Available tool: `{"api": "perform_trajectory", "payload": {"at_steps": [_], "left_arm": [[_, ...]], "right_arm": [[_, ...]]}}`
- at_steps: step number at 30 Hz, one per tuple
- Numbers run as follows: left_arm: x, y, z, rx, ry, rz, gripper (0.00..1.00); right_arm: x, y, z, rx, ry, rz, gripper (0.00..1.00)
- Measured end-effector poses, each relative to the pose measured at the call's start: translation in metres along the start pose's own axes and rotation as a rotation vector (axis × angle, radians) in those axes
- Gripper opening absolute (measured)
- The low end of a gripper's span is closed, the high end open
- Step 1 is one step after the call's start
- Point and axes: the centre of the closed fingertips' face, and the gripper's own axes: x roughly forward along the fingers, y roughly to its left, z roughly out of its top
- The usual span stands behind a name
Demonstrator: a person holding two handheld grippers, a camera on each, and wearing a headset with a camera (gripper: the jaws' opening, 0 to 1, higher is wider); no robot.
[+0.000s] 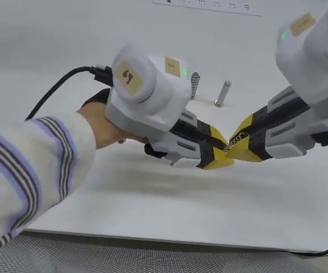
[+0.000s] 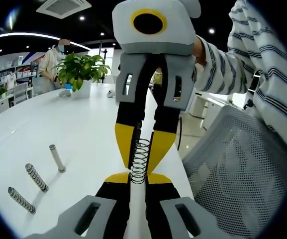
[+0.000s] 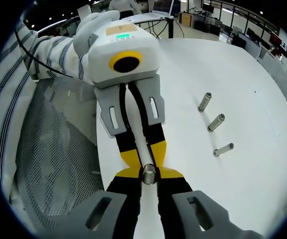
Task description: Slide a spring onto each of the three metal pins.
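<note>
– Left gripper (image 2: 139, 180) and right gripper (image 3: 149, 172) meet tip to tip above the white table (image 1: 152, 193), close to its near edge. Both are closed on one spring (image 2: 141, 158). The right one has it lengthwise between its jaws, and the left nips the end that pokes out.

– How many pins are dressed?

– Two. The row of three stands well in from that near edge. The first sprung pin (image 2: 36, 178) and the second sprung pin (image 2: 21, 200) each wear a coil, and the bare pin (image 2: 57, 158) is at the end of the row. I'd call the job about two thirds done. This spring looks like the last one, and it has yet to reach its pin.

– Room to get there?

– Plenty, I think. The table between my jaws and the pins is bare, and the bare pin has open surface on the side away from its neighbours. The first sprung pin is just beside it, so I'd come in from the open side. My left gripper's cable (image 1: 55, 88) trails off towards the left edge, out of the way. The mesh chair (image 2: 233, 164) sits just past the near edge, so a dropped spring could roll off there.
</note>
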Motion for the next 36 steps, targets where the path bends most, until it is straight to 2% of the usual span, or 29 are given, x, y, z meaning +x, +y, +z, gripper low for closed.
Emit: {"api": "perform_trajectory", "payload": {"at_steps": [9, 15, 18, 27, 32, 36], "left_arm": [[-0.002, 0.002, -0.002, -0.004, -0.003, 0.018, 0.03], [-0.006, 0.005, -0.003, -0.007, -0.006, 0.037, 0.03], [-0.008, 0.010, -0.003, -0.004, -0.015, 0.066, 0.07], [-0.012, 0.013, -0.008, -0.021, -0.011, 0.077, 0.06], [-0.015, 0.015, -0.013, -0.037, -0.005, 0.093, 0.15], [-0.020, 0.018, -0.016, -0.069, -0.026, 0.110, 0.21]], "right_arm": [[0.002, 0.002, 0.006, 0.013, 0.001, -0.012, 0.08], [0.003, -0.001, 0.008, 0.002, -0.005, -0.027, 0.08], [0.003, -0.004, 0.010, 0.002, -0.009, -0.030, 0.08], [0.003, -0.008, 0.014, 0.011, -0.016, -0.042, 0.08], [0.003, -0.011, 0.013, 0.002, -0.006, -0.050, 0.08], [-0.001, -0.016, 0.013, 0.006, -0.008, -0.064, 0.08]]}}
